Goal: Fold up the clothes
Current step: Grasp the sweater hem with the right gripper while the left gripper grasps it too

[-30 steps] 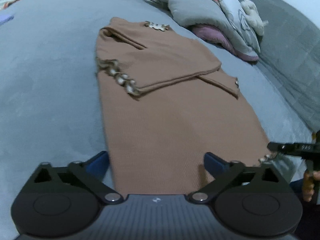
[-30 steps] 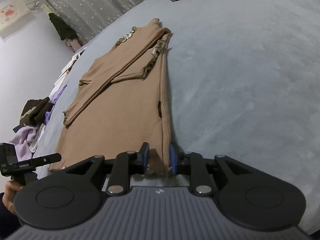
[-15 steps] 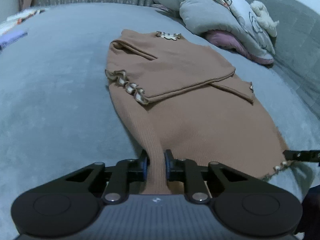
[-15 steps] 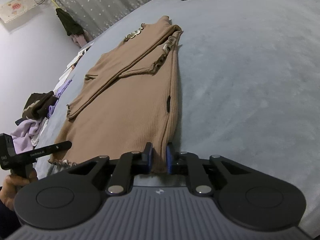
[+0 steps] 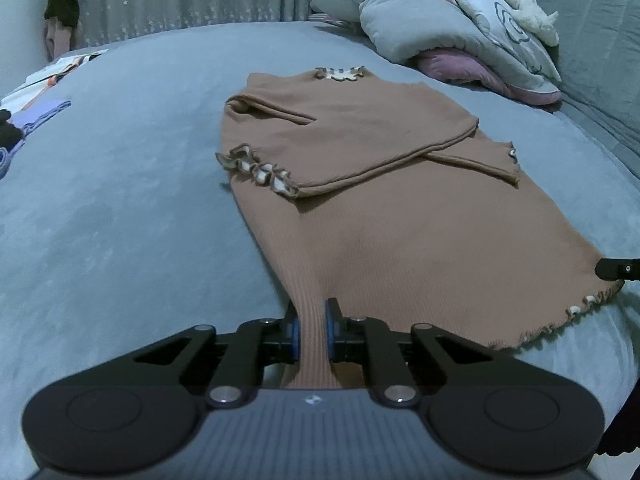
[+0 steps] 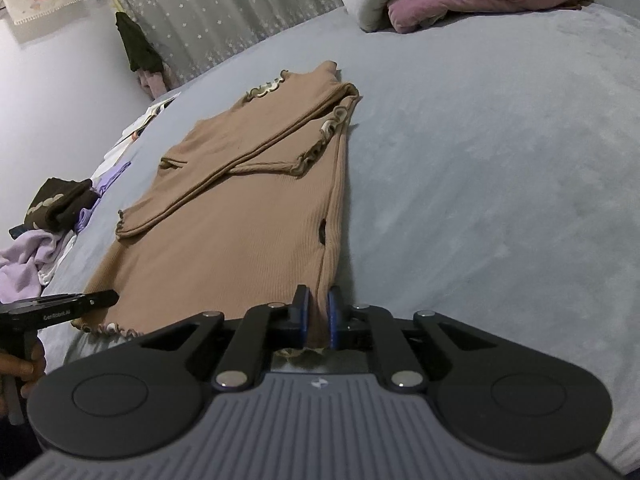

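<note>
A brown ribbed dress (image 5: pixel 400 216) lies flat on the grey-blue bed, sleeves folded across its chest, ruffled cuffs showing. It also shows in the right wrist view (image 6: pixel 248 216). My left gripper (image 5: pixel 311 330) is shut on the dress's near left hem corner. My right gripper (image 6: pixel 318 320) is shut on the near right hem corner. Both corners are raised a little off the bed. The other gripper's tip shows at each view's edge.
Rolled grey and pink bedding (image 5: pixel 460 36) lies at the head of the bed (image 5: pixel 120 200). A pile of loose clothes (image 6: pixel 44 220) sits at the bed's left side. A starred curtain (image 6: pixel 224 12) hangs behind.
My left gripper went from open above the hem to shut on the left hem corner. Both grippers have lifted the hem slightly and drawn back.
</note>
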